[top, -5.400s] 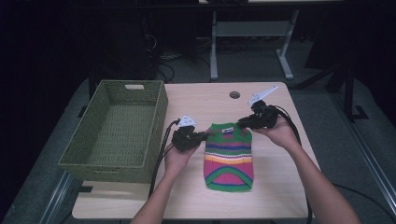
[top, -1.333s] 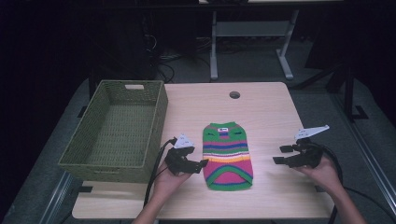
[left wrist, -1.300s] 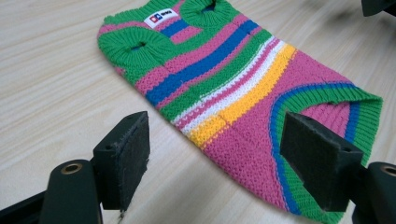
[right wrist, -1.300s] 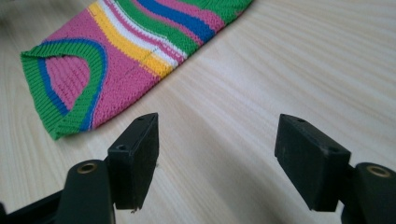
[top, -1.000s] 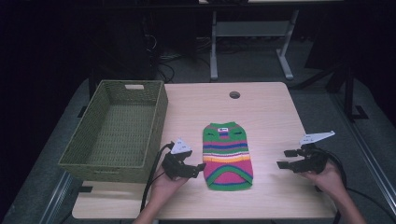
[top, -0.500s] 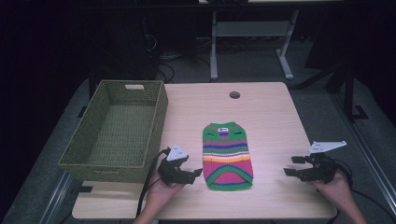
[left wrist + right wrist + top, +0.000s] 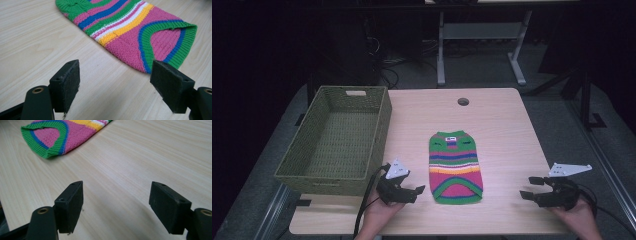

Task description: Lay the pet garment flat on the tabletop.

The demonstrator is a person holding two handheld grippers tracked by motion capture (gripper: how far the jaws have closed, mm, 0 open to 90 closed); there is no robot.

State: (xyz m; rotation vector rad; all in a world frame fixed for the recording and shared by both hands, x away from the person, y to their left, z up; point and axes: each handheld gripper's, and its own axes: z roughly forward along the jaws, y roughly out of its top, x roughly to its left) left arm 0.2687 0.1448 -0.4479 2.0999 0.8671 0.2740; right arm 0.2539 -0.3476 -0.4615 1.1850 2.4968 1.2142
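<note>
Sweater [image 7: 455, 167] flat on bench [image 7: 502, 125], between my tools: just beside left tool [image 7: 418, 190], well apart from right tool [image 7: 528, 187]. Both wide, nothing held. Striped knit: green, pink, blue, yellow, white; green ribbed hem.

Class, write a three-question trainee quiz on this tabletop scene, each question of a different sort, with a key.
1. True or false: the striped knitted sweater lies inside the woven basket.
2. Which gripper is nearer the sweater? A) left gripper B) right gripper
3. Fill in: both grippers' jaws are ____ and hold nothing.

Key
1. False: it lies flat on the wooden table, beside the basket.
2. A: its jaws point at the sweater's lower edge from close by; the right gripper sits apart, near the table's right edge.
3. Open.
</note>
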